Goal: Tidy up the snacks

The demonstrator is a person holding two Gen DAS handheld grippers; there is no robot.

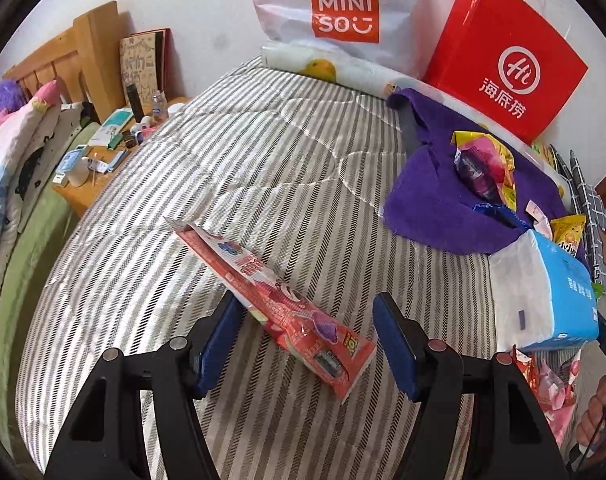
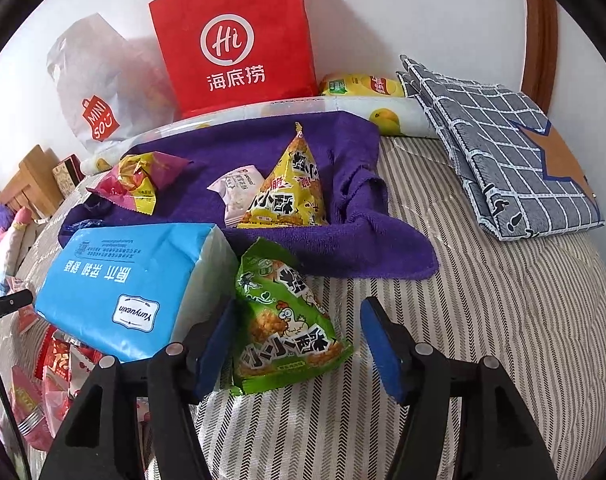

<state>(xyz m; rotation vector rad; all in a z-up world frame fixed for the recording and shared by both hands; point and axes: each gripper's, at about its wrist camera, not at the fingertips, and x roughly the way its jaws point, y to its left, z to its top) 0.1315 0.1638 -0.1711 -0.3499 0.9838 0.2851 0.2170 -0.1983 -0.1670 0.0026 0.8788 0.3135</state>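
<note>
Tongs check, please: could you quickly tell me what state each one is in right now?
Left tongs: open, astride the red snack pack, not clamped.
Right tongs: open, the green snack bag lying between the pads, not gripped.

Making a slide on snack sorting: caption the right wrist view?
Open right gripper straddles a green snack pouch on the striped quilt, beside a blue tissue pack.

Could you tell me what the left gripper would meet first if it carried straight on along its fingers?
Most likely the long red snack packet lying between the left gripper's open jaws, then the striped bedcover beneath; depth is uncertain.
</note>
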